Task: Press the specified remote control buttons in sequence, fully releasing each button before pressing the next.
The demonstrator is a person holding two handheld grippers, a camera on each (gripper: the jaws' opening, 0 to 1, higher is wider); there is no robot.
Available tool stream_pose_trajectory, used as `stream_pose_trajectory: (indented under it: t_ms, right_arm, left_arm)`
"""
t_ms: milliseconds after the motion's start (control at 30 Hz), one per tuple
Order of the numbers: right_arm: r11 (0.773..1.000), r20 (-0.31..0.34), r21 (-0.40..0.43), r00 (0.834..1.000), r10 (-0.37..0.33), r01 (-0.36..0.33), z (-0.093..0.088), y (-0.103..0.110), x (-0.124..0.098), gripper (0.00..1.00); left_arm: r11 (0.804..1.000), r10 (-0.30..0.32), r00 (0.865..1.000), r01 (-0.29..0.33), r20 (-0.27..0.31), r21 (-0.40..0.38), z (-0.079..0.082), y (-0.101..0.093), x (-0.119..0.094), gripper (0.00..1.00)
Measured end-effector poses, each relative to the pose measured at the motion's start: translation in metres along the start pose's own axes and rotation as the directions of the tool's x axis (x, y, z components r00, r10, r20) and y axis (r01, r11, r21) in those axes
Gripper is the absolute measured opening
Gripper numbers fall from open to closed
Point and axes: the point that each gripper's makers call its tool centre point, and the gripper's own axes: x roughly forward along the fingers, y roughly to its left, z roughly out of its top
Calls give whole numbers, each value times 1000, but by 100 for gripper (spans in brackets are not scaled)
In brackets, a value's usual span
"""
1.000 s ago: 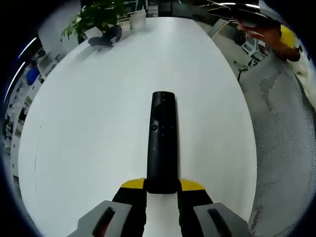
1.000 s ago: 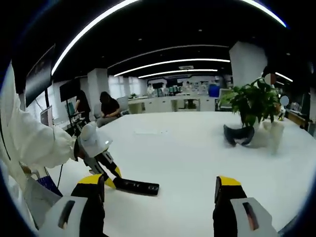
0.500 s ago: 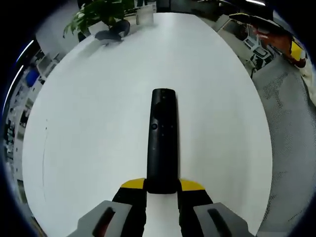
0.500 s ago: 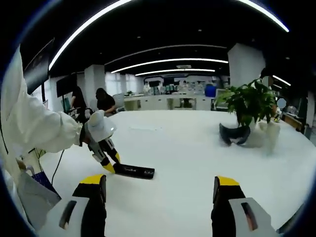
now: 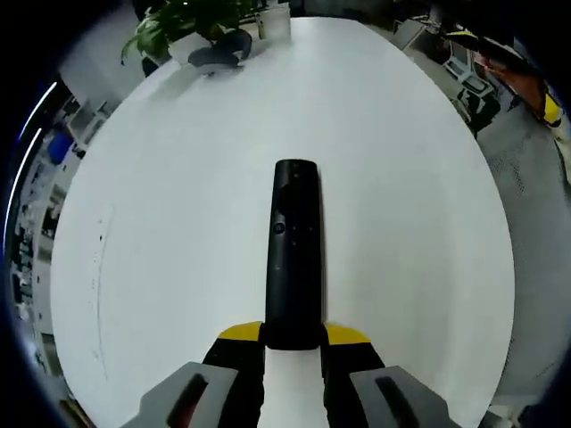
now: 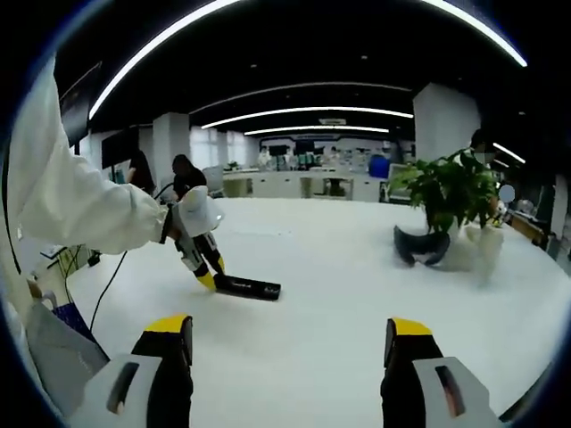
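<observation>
Your left gripper (image 5: 293,343) is clamped on the near end of the remote (image 5: 293,254). The remote lies flat on the white table (image 5: 161,223), and its long side points straight away from you, buttons up. Your right gripper (image 6: 290,352) has its jaws wide apart with nothing between them. It hangs above the table, well apart from the remote, which lies to its far left (image 6: 246,287). I think you must bring the right gripper over to that side to press a button. A plant (image 6: 453,189) sits at the far right.
</observation>
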Motion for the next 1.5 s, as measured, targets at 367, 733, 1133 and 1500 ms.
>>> stream_pose_trajectory:
  t_ms: [367,733,1133,1500]
  right_arm:
    - [1000,-9,0,1000,-9,9,-2,-2,1,87]
    - [1000,-24,7,999,-26,26,-5,-5,1,86]
    - [999,-40,5,998,-42,42,-8,-9,2,86]
    - [999,-45,2,998,-48,48,-9,-9,3,86]
  left_arm:
    - [999,38,999,-38,-15,14,7,48,6,21]
    - [997,52,998,-49,-45,55,17,75,12,21]
    - [992,70,994,-60,-82,115,29,96,17,22]
    - [990,78,995,-70,-66,120,28,97,17,25]
